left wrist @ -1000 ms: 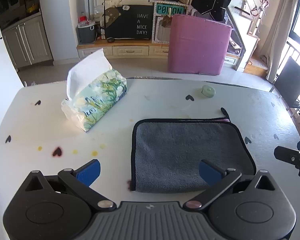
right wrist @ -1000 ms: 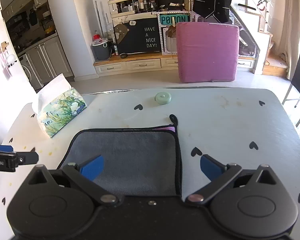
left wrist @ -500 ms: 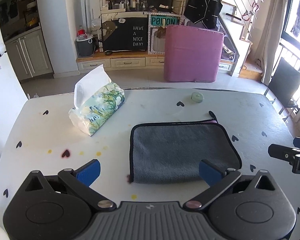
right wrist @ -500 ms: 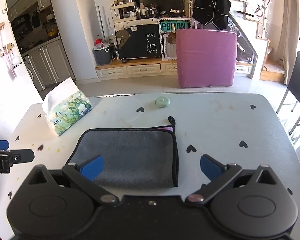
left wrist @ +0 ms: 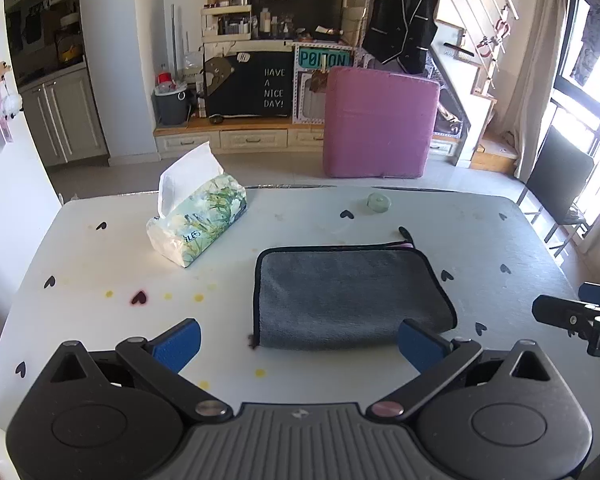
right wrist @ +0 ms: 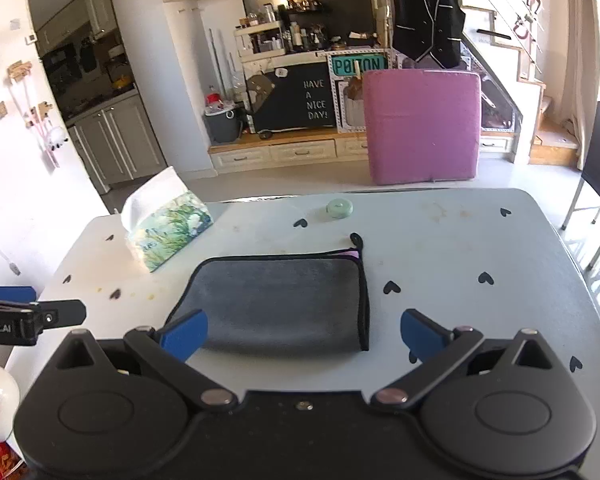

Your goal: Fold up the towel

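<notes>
Your left gripper (left wrist: 298, 342) and right gripper (right wrist: 304, 334) hover with fingers spread, grasping nothing; the folded grey towel (left wrist: 350, 294) lies at twelve o'clock.

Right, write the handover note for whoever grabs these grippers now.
Left gripper: open, holding nothing, above the table's near edge.
Right gripper: open, holding nothing, also clear of the cloth.
Towel: grey with black trim, lying flat on the white table, already folded over, a pink layer peeking out at the far right corner by its loop.
Nearby: tissue pack to the far left, small green disc beyond the towel.
Done: at least one fold.
Left: probably another fold if a smaller bundle is wanted; otherwise it looks finished.
</notes>
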Tool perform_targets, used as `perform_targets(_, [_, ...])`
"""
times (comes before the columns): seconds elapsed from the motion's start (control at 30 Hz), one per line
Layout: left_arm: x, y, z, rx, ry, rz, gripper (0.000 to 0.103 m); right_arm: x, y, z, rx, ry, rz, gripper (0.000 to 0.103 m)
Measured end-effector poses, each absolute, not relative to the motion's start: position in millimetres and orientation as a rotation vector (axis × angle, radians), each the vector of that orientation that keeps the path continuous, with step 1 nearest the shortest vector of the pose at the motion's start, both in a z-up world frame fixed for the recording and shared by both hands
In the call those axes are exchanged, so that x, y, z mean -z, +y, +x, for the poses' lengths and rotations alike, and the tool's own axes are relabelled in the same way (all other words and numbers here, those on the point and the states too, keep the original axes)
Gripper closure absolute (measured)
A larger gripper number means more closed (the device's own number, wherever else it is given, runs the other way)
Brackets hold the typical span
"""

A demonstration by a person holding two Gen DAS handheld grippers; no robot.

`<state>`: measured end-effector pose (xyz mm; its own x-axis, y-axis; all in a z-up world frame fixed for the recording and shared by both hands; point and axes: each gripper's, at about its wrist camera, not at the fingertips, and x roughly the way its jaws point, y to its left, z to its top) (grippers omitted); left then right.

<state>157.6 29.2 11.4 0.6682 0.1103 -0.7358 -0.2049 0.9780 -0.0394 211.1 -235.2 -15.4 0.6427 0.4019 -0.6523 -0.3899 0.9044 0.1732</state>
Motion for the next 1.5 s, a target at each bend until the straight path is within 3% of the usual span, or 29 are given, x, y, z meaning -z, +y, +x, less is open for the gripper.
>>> perform_targets(1.5, [-7,-8,33,-0.106,0.761,-0.081,0.000,14,-276,83,-0.526,0.679,0.000,0.000])
